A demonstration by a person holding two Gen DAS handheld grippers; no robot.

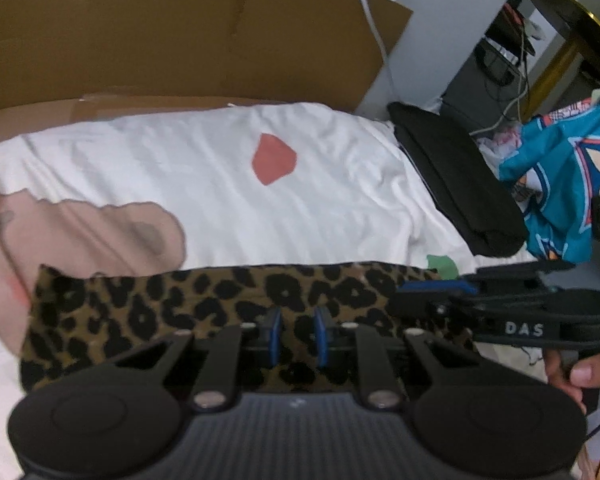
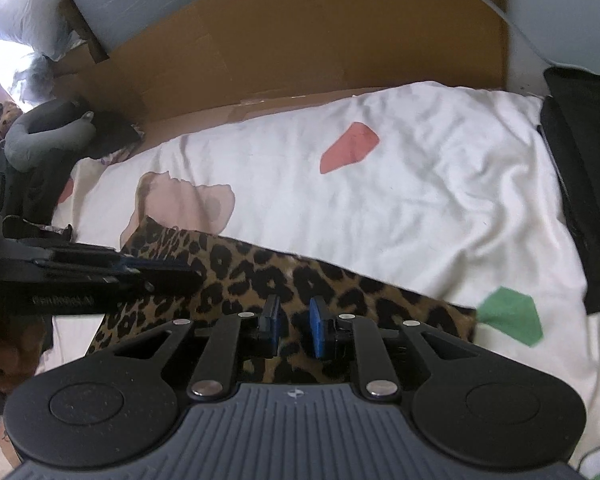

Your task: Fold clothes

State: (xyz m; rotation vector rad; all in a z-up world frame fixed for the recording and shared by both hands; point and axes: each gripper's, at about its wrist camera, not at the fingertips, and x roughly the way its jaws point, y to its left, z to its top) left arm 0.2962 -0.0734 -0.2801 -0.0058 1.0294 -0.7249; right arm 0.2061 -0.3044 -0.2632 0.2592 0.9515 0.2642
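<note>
Leopard-print garment (image 1: 220, 304) over bed sheet (image 1: 204, 184). Left gripper (image 1: 296, 332), right gripper (image 2: 294, 330): jaws slightly parted, grasp uncertain. Keep edge taut, hands level, lay flat.

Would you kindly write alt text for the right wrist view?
A leopard-print garment lies across a white bedsheet with coloured patches, under the right hand-held gripper, whose blue-padded jaws stand slightly apart above it. The left hand-held gripper reaches in from the left edge; brown cardboard stands behind the bed.
</note>
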